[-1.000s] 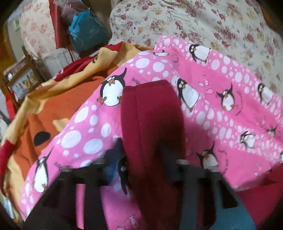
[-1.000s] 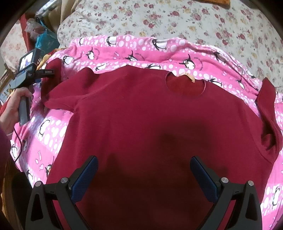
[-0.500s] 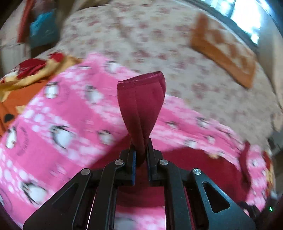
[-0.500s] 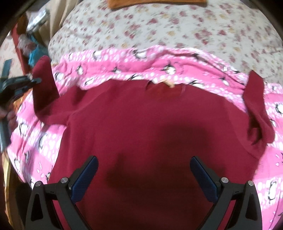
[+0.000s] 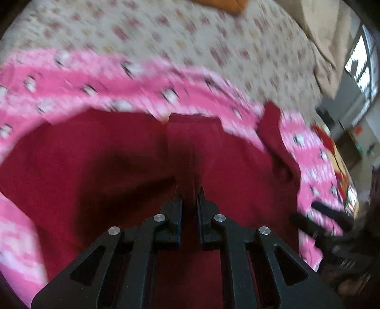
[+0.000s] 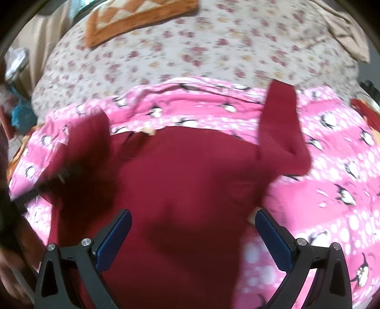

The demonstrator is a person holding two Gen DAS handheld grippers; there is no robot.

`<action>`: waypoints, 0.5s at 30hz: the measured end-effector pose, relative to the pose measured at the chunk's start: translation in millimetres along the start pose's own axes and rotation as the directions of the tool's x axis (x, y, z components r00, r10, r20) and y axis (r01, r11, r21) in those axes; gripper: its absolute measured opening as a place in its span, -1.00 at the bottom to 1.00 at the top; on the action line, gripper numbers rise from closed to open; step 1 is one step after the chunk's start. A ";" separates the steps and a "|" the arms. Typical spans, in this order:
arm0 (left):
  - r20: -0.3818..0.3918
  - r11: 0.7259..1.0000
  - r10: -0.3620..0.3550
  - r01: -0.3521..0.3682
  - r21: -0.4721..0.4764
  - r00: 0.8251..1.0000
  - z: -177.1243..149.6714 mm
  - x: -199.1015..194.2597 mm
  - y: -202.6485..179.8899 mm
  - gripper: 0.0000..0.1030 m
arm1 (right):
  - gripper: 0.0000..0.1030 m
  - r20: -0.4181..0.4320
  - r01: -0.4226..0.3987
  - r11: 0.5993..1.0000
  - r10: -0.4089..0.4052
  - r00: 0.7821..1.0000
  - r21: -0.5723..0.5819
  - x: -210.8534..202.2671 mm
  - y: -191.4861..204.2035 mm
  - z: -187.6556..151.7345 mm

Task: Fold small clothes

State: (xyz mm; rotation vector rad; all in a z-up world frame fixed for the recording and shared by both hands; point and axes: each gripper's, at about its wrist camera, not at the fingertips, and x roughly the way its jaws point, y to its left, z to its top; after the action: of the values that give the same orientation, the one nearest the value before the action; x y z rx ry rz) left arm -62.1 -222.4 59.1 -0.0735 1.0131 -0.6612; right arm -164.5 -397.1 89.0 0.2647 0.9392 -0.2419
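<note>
- We see the maroon shirt (image 6: pixel 190 185) lying spread on a pink penguin-print blanket (image 6: pixel 332 166), which sits on a bed with a floral sheet (image 6: pixel 190 52).
- Far left of the right wrist view: dark blurred shapes at the frame edge, too smeared for us to identify.
- Left gripper (image 5: pixel 189 197): jaws pressed together, pinching the shirt's left sleeve (image 5: pixel 190 147). In the left wrist view the sleeve runs up from the jaws as a narrow band, over the shirt body.
- In the right wrist view that same sleeve (image 6: pixel 90 142) shows as a raised flap at the shirt's left shoulder, heavily blurred.
- Collar edge with a tan tag (image 6: pixel 148 130) sits at the shirt's far side, just right of the raised sleeve.
- Right gripper (image 6: pixel 192 228): jaws spread wide, nothing between them but shirt fabric below; we can't tell whether they touch it.
- Right sleeve (image 6: pixel 282 123) sticks out toward the far side onto the blanket, crumpled at the armpit.
- An orange patterned mat (image 6: pixel 142 21) lies on the sheet at the far side, well apart from the shirt.
</note>
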 end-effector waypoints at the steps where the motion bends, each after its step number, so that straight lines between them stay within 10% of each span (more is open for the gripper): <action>1: -0.039 1.000 -0.008 0.009 0.012 0.999 -5.8 11.9 -7.8 -0.72 | 1.00 -0.001 0.007 1.000 -0.007 1.000 0.012 -0.9 -5.9 -1.1; 8: -0.015 0.989 -0.016 0.018 0.144 1.000 -21.5 -35.2 -10.6 0.31 | 1.00 -0.015 -0.041 0.999 0.041 0.999 0.018 6.6 -6.7 1.8; 12: 0.067 0.981 0.093 -0.103 0.163 0.993 -26.9 -83.9 21.6 0.41 | 1.00 -0.015 -0.094 0.995 0.094 0.995 -0.028 16.4 11.4 7.8; 15: 0.113 0.949 0.264 -0.279 0.146 0.958 -31.2 -102.9 61.1 0.41 | 1.00 -0.032 -0.103 0.992 0.101 0.994 -0.069 30.0 24.6 9.6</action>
State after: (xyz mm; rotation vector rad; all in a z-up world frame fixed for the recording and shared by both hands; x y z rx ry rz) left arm -94.4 -109.8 98.9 0.1739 0.8578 -0.4799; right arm -132.4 -379.8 72.8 0.2510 0.9575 -0.1112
